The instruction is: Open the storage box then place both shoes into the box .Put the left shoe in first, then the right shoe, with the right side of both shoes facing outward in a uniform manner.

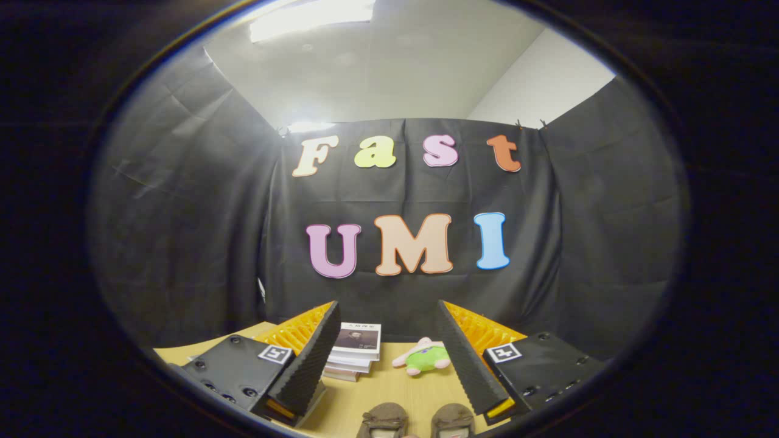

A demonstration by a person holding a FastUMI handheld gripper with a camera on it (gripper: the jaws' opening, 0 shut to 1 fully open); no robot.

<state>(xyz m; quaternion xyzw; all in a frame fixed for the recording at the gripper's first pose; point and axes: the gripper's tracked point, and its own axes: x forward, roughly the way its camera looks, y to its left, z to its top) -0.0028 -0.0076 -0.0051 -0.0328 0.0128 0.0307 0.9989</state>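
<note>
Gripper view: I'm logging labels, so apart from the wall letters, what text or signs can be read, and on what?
Top book of the stack: cover print too small to read.
Square markers on the gripper, fingers open and holding nothing: black-and-white patterns, no words.
Plush toy and two shoes: no text visible.

Open jaws above a wooden worktop.
Two brown shoes lie between the fingers; books and a plush toy sit beyond.

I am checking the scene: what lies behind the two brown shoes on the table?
Beyond the shoes, past the open gripper, lie a book stack and a plush toy. The left finger hides part of the stack.
</note>
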